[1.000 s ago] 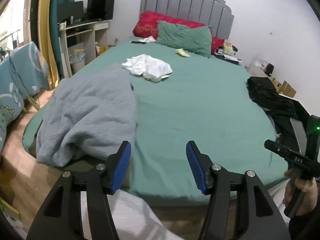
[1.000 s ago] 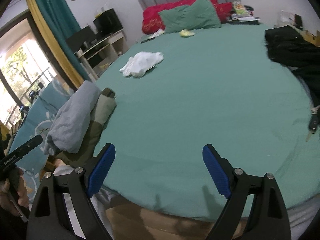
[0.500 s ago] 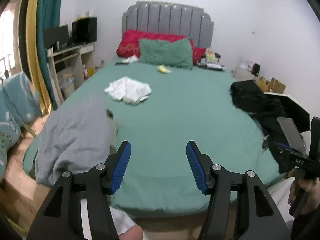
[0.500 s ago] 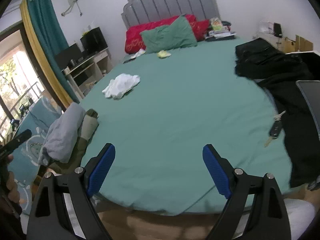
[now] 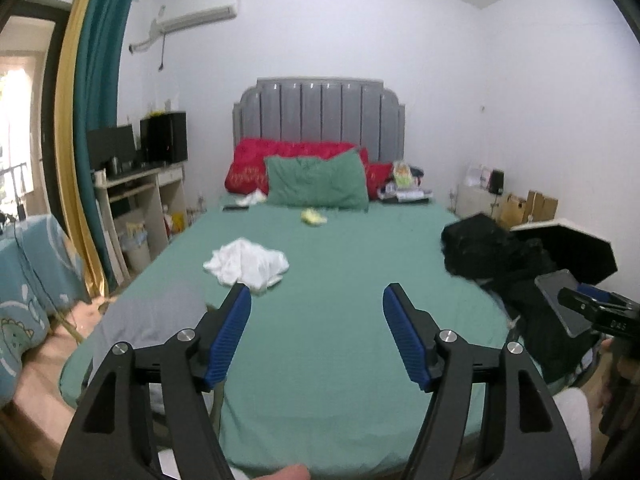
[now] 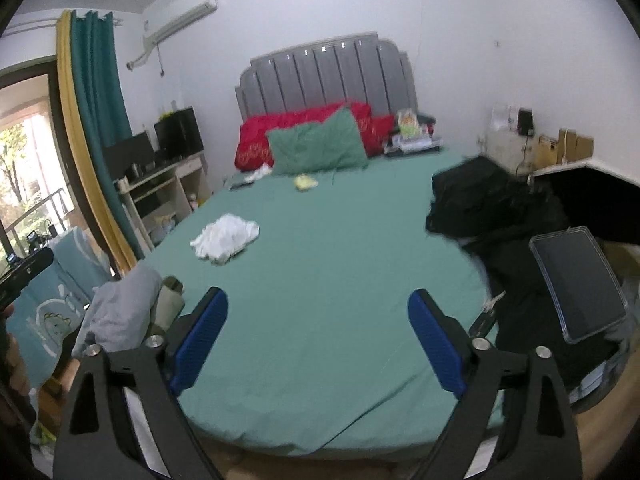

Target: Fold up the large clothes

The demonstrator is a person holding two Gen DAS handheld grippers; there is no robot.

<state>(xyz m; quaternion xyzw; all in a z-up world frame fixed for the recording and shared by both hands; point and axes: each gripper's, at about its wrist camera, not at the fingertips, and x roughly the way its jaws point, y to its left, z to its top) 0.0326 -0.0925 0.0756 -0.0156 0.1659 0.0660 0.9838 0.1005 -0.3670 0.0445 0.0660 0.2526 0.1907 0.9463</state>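
Note:
A grey garment [image 5: 152, 316] lies bunched on the near left corner of the green bed [image 5: 340, 280]; it also shows in the right wrist view [image 6: 120, 312] over an olive garment [image 6: 170, 300]. A crumpled white garment [image 5: 246, 264] lies mid-left on the bed, also in the right wrist view [image 6: 226, 236]. Black clothes [image 5: 492, 252] are piled at the right edge, also in the right wrist view [image 6: 492, 204]. My left gripper [image 5: 316, 336] is open and empty, above the bed's foot. My right gripper [image 6: 318, 340] is open and empty there too.
Red and green pillows [image 5: 316, 180] lean on the grey headboard. A desk with speakers [image 5: 136, 184] stands left of the bed. A tablet [image 6: 578, 280] rests on the black clothes at the right. A patterned blue cloth [image 5: 28, 280] hangs at far left. Boxes [image 5: 528, 208] stand by the right wall.
Both grippers have risen and tilted up away from the bed, so the wall and headboard now fill the view. Both stay open and empty.

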